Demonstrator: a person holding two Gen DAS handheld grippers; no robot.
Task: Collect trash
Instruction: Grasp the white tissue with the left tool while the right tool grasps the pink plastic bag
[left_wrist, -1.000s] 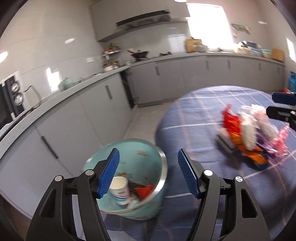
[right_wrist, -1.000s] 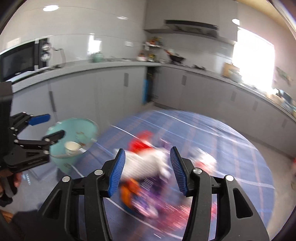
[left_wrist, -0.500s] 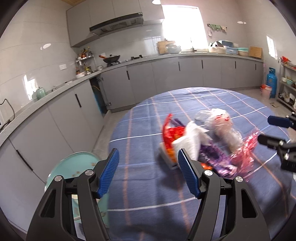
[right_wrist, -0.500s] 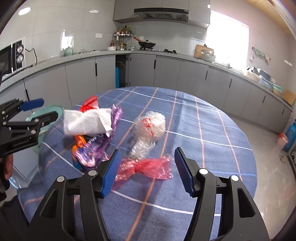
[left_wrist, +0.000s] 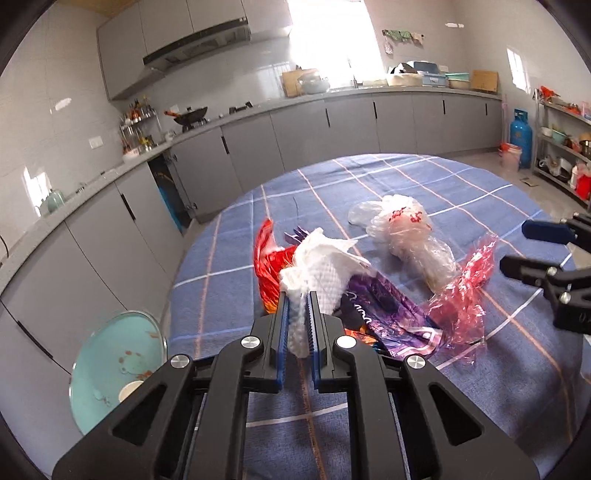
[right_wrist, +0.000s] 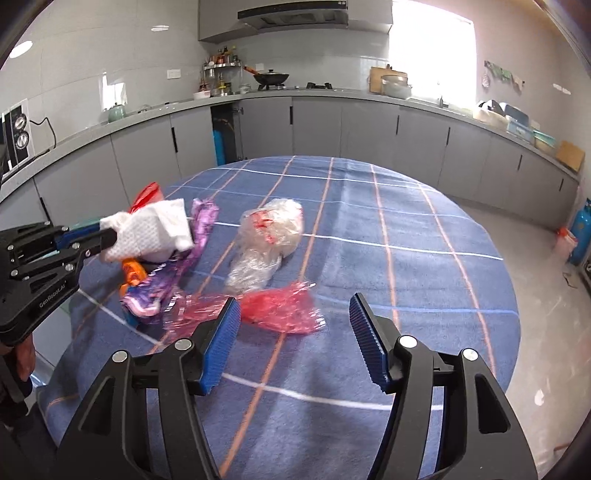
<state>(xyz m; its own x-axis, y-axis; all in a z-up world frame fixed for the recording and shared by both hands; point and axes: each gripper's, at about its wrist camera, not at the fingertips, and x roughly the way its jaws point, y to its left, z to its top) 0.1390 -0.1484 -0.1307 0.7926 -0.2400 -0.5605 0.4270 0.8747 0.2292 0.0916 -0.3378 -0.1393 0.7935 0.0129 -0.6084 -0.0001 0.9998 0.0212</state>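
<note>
Trash (left_wrist: 325, 273): a mixed pile on the blue checked tablecloth (left_wrist: 369, 184), near the table's edge on the bin side. Step in hand: first pick from the pile, by the left gripper (left_wrist: 298, 325).

Left jaws: closing, pads pressed on a crumpled white paper towel (left_wrist: 321, 275). Towel fills the narrow gap btwn the pads and fans out beyond the tips. It lies on top of a purple wrapper (left_wrist: 384, 306) and against a red/orange wrapper (left_wrist: 269, 266); whether it is already clear of them cannot be told.

Right gripper (right_wrist: 293, 338): jaws wide apart, nothing btwn them. A pink cellophane sheet (right_wrist: 280, 306) lies just ahead of the tips; a clear plastic bag (right_wrist: 269, 236) lies farther out, well apart from the pads.

Next move, est.: lift towel straight off the pile, check no wrapper drags along, then swing left to the teal bin (left_wrist: 114, 362), which stands on the floor beside the table and already holds a paper cup (left_wrist: 129, 389). Release over the opening. Right side then needs to drop onto the pink sheet and close; thin film, so pads must reach the cloth.

Pose: both grippers pitch down toward the tabletop at a moderate angle, fingers fwd. Left approaches from the bin side, right from the opposite side; in the right wrist view a hand (right_wrist: 24, 354) shows behind the left tool body.
</note>
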